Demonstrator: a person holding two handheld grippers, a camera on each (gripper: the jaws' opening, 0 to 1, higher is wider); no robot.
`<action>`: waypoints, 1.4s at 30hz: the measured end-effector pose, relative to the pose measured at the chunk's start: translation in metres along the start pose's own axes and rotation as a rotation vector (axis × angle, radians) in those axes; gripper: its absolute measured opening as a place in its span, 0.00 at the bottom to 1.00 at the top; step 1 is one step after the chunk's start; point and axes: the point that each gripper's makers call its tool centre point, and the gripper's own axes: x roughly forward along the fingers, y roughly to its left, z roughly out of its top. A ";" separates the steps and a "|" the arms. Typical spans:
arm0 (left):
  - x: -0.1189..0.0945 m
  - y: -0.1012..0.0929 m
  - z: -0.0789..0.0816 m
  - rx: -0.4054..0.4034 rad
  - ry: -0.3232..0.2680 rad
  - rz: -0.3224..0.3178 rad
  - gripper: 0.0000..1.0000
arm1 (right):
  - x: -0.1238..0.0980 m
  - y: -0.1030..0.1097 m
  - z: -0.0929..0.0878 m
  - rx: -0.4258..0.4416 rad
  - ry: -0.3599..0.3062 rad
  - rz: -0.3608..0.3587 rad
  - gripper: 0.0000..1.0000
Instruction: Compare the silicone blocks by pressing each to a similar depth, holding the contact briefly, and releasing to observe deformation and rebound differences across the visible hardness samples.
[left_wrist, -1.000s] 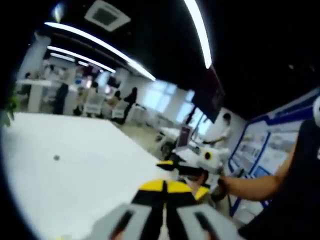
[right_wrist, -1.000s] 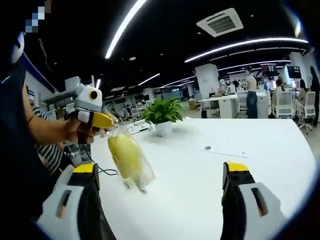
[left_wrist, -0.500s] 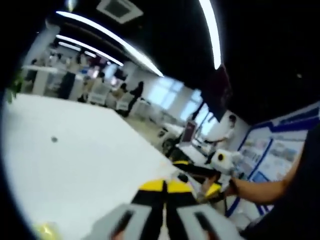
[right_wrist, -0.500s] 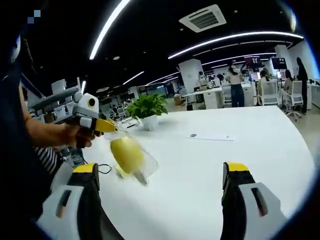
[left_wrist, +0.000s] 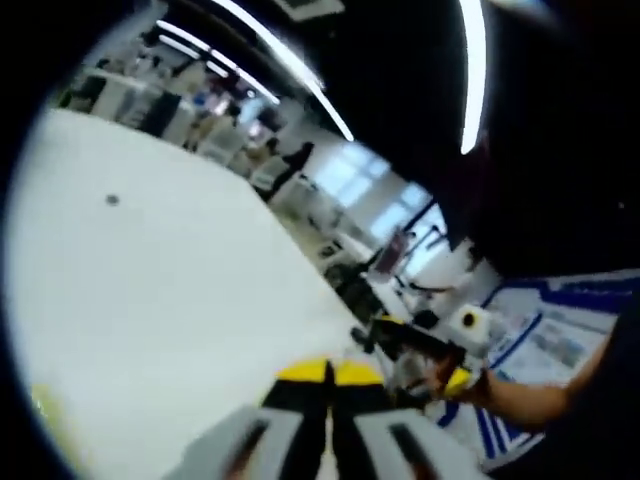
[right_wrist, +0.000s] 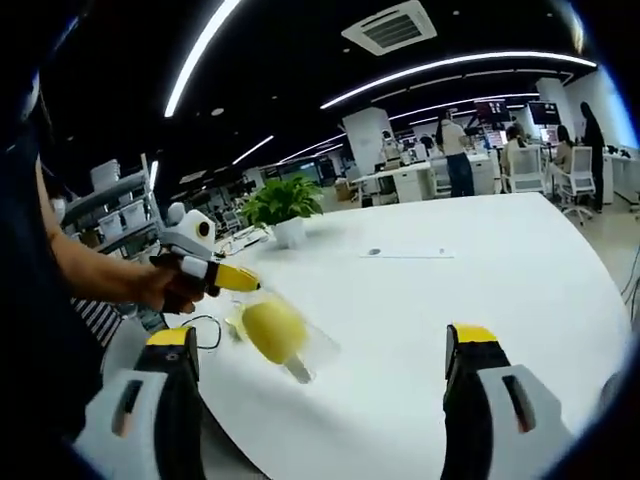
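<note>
Left gripper is sitting to the left of and ahead of the right gripper's jaws in the right gripper view, a person's hand wrapped round its body. Its yellow-tipped jaws are pressed together in the left gripper view, apparently pinching the top edge of a clear bag holding a yellow silicone block. The bagged block is hanging off those jaw tips, slanting down and to the right toward the white table, its lower end low over the surface or just touching; can't tell which. Long axis is running from the left gripper's tips diagonally toward the gap in front of the right gripper. Right gripper is standing wide apart, nothing between its jaws, the block ahead and left of its centre line. Left one is carrying, so the free right one is nearer for any pressing; probably the block needs laying flat on the table first. A potted plant is sitting further back on the table, well apart.
</note>
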 end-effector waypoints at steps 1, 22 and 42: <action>0.001 0.005 -0.001 0.004 -0.004 0.009 0.00 | -0.001 -0.001 -0.001 0.003 0.002 -0.002 0.96; 0.020 0.137 -0.014 0.086 0.064 0.290 0.00 | -0.004 -0.010 -0.008 0.041 0.001 -0.051 0.96; 0.009 0.185 -0.027 0.211 0.081 0.492 0.12 | 0.005 -0.009 -0.004 0.064 -0.009 -0.032 0.96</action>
